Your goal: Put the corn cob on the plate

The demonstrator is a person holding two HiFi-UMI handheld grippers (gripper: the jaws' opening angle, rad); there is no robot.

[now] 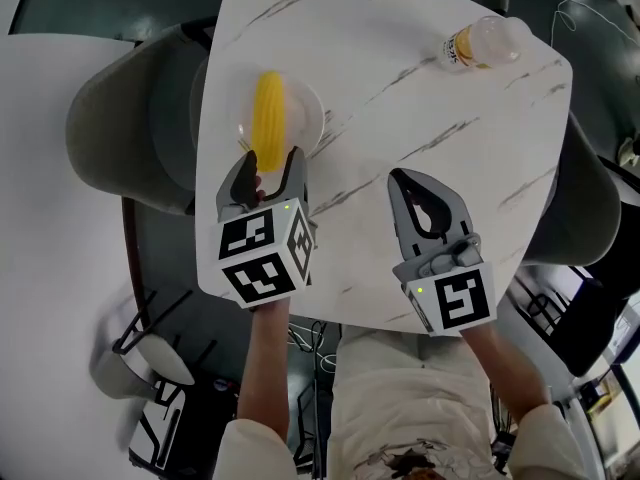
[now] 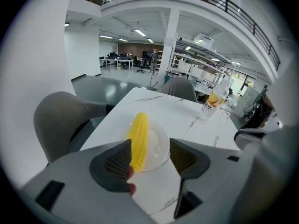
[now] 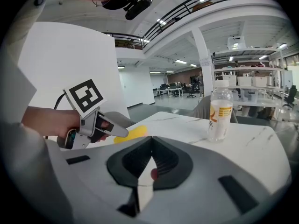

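Note:
A yellow corn cob (image 1: pixel 268 120) lies lengthwise on a small clear plate (image 1: pixel 310 110) at the left side of the white marble table. My left gripper (image 1: pixel 270 163) is open, its jaws standing apart just short of the cob's near end. In the left gripper view the corn cob (image 2: pixel 139 139) rests on the plate (image 2: pixel 159 146) beyond the fingers (image 2: pixel 117 160), with nothing held. My right gripper (image 1: pixel 405 180) is shut and empty over the table's middle front. In the right gripper view its jaws meet at the tip (image 3: pixel 152 141), and the cob (image 3: pixel 131 134) shows behind the left gripper.
A plastic bottle (image 1: pixel 485 43) of orange drink stands at the table's far right, also the bottle (image 3: pixel 219 108) and bottle (image 2: pixel 212 101). A grey chair (image 1: pixel 120 128) is tucked at the table's left and another (image 1: pixel 600 208) at the right. The table's near edge (image 1: pixel 330 313) is by my body.

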